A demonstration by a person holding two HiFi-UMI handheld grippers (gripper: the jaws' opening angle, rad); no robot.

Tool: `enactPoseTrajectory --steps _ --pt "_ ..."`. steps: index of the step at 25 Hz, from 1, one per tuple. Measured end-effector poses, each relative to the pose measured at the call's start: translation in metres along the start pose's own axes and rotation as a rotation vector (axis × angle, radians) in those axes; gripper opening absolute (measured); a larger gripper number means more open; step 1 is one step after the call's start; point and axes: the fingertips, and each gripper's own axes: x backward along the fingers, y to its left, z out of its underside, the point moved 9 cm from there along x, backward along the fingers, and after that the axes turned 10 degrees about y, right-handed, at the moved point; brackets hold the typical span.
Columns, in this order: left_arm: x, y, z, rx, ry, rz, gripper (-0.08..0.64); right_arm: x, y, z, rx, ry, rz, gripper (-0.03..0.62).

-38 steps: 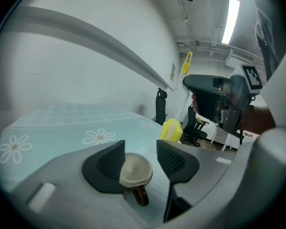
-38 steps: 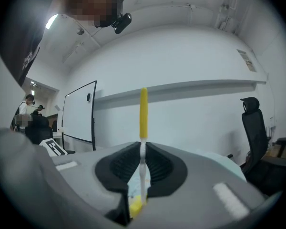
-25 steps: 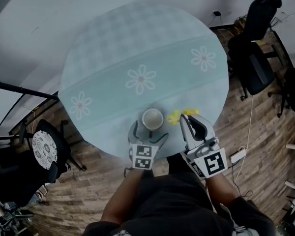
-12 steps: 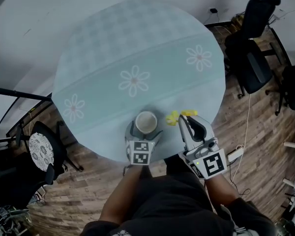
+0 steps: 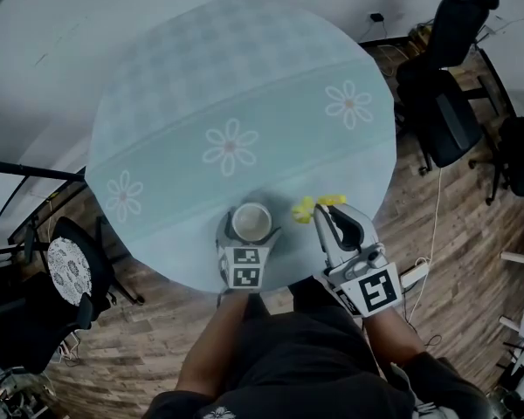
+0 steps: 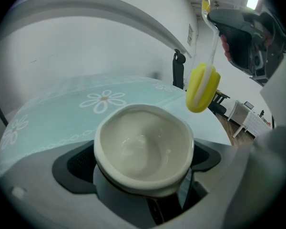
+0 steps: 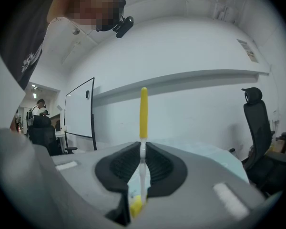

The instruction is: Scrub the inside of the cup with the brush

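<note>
While left gripper (image 5: pixel 249 227) clasps cup (image 6: pixel 144 144) near table (image 5: pixel 244 85) edge, brush (image 6: pixel 203 87) just beside

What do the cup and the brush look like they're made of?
The cup looks like glazed ceramic: cream, thick rim, glossy highlights inside. The brush seems plastic: slim white-and-yellow handle; its yellow-and-white head may be sponge, unclear.
</note>
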Motion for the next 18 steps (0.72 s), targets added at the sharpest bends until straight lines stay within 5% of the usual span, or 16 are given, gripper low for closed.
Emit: enactPoseTrajectory --steps 18 --pt "-0.012 -0.010 0.001 0.005 -0.056 -0.049 0.565 -0.008 -0.043 -0.004 -0.008 -0.015 -0.060 0.035"
